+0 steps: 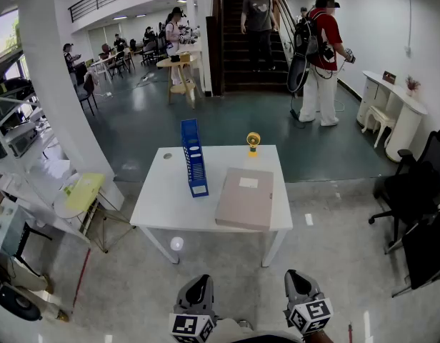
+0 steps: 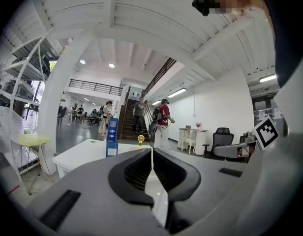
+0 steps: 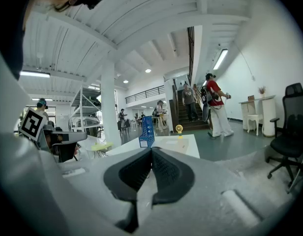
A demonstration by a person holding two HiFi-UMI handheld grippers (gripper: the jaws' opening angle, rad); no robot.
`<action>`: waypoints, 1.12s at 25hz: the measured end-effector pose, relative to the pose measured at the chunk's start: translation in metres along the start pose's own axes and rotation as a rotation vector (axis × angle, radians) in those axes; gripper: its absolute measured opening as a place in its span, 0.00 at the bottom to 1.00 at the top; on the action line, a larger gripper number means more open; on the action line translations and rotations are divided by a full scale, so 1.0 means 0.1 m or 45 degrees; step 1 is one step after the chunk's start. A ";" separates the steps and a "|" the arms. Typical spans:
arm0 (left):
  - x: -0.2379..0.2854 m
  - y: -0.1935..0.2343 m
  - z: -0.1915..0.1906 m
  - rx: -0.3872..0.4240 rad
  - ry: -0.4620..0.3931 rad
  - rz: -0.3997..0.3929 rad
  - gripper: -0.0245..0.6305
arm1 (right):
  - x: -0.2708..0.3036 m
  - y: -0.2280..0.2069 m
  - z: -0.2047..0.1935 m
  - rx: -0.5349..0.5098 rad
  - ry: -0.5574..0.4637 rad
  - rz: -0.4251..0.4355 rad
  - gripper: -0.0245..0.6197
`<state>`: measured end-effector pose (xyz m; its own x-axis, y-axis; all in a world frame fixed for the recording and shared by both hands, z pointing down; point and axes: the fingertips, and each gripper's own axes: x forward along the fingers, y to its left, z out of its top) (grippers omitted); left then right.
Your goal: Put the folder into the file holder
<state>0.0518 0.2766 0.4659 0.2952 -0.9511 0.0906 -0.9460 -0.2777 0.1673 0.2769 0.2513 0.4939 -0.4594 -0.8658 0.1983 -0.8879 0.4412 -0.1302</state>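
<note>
Standing back from table (image 1: 163, 195), left gripper (image 2: 151, 149) and right gripper (image 3: 151, 148) both closed, empty. Folder (image 1: 245, 199) lies flat beside upright blue file holder (image 1: 193, 157). Risk: the holder looks narrow and light, so a skewed insert could tip it.

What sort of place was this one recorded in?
Likely an open-plan office hall: dark staircase, black office chairs, white table with blue file holder and beige folder.

White table (image 1: 154, 207) — blue file holder (image 1: 193, 157) upright, beige folder (image 1: 246, 198) flat beside it, yellow fan (image 1: 253, 142) at far edge.
</note>
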 end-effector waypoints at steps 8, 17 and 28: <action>0.04 -0.01 -0.01 -0.008 0.002 0.010 0.05 | 0.03 -0.05 0.01 -0.009 0.010 0.004 0.04; 0.05 -0.05 0.08 0.001 -0.082 -0.046 0.05 | 0.09 -0.11 0.03 -0.017 -0.003 -0.004 0.04; 0.18 -0.10 -0.10 -0.074 -0.009 -0.099 0.31 | 0.23 -0.09 -0.07 0.030 0.025 0.116 0.45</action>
<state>0.0675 0.2637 0.4755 0.3664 -0.9279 0.0685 -0.9109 -0.3427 0.2300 0.2736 0.2288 0.5065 -0.5386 -0.8176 0.2034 -0.8418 0.5120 -0.1710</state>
